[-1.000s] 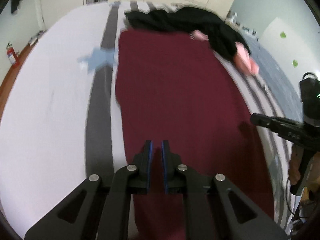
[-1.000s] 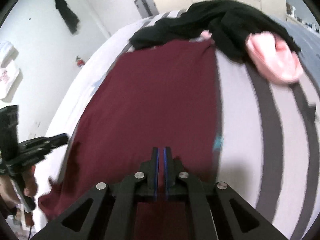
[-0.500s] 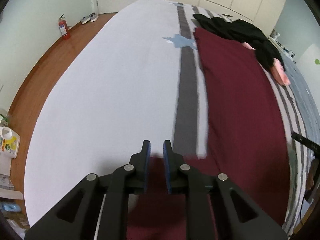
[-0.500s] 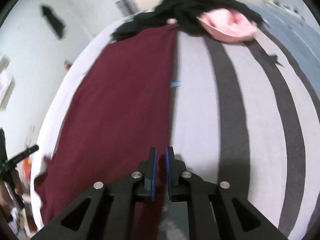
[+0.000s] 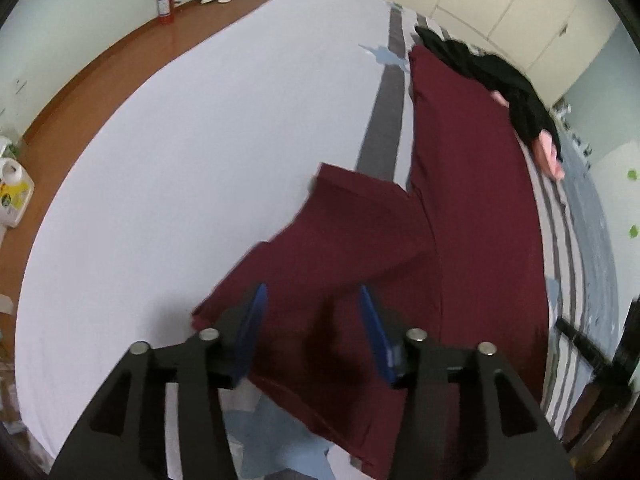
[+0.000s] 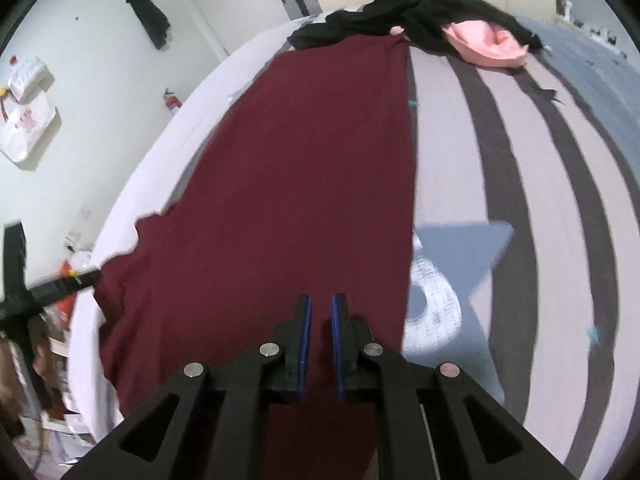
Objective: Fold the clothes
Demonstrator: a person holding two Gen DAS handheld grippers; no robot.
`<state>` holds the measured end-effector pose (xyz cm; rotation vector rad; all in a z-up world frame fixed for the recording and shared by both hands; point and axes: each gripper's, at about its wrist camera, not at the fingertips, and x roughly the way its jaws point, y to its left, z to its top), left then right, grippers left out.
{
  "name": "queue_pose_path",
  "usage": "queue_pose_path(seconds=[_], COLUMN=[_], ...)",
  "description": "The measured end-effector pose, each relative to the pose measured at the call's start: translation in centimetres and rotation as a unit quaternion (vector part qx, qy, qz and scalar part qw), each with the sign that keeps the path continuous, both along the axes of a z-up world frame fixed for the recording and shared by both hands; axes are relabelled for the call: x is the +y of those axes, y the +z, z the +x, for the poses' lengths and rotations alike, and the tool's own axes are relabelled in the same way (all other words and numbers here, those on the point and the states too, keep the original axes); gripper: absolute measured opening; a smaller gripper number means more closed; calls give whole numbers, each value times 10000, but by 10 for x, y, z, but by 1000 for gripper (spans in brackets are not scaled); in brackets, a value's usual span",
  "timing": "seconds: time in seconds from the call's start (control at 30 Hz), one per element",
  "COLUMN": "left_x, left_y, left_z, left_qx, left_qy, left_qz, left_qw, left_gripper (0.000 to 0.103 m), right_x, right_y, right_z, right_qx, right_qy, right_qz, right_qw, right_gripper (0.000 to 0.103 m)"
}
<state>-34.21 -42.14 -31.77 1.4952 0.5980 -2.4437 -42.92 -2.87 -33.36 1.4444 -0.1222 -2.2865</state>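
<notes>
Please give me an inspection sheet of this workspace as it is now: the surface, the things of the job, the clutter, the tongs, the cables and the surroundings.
Surface: bed, white sheet on one side, grey stripes and blue star prints on the other.
Job's things: maroon garment spread long and flat; one sleeve lies out sideways over the white sheet.
Clutter: black garment heaped at the far end, with a pink garment on it.
Tongs: left tongs open wide above the sleeve; right tongs with a narrow gap over the maroon garment's near end, grip unclear.
Cables: nothing seen.
Surroundings: wooden floor, red fire extinguisher, detergent jug, white wardrobe doors.
</notes>
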Motion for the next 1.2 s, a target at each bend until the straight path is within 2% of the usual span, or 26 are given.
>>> queue_pose_path(seconds=[0.1,0.17,0.37,0.53,0.57,0.63,0.67,0.73,0.8,0.83,0.9,1.0,1.13,1.2], left_x=[-11,-17,-30,-37,-35,-33,-32,-35,-36,-35,-33,-31,-16,1], left_y=[-3,-11,-31,-56,-57,-55,-55,-53,-51,-50,-47,-33,9,33], left_z=[6,10,28,33,34,36,37,40,40,40,40,43,49,50], left_qx=[5,-38,-115,-177,-119,-80,-64,22,36,43,57,163,526,744], left_qy=[69,44,-21,-176,-260,-340,-376,-332,-325,-346,-389,-297,-292,-474], left_qz=[-190,-212,-184,-56,-44,-75,-94,-67,-39,-38,-37,-216,-591,-757], left_qw=[9998,9998,9998,9997,9996,9994,9992,9994,9995,9994,9992,9992,9964,9932], left_gripper=[61,63,63,65,69,70,68,48,16,10,6,5,5,5], right_x=[-1,-3,-11,-22,-24,-26,-27,-27,-27,-26,-23,-18,-11,-5], right_y=[-2,-1,2,-1,-1,-1,-1,1,3,3,3,6,12,15], right_z=[23,35,69,80,80,79,78,77,77,75,72,69,67,68], right_qx=[42,60,116,94,87,85,89,100,101,86,61,57,46,43], right_qy=[-120,-219,-516,-576,-564,-523,-498,-449,-412,-419,-438,-451,-455,-435], right_qz=[102,122,181,94,82,61,61,79,97,96,80,46,2,-13], right_qw=[9999,9997,9984,9982,9983,9986,9987,9989,9991,9990,9990,9990,9990,9990], right_gripper=[10,10,37,37,37,37,37,37,37,37,37,37,37,37])
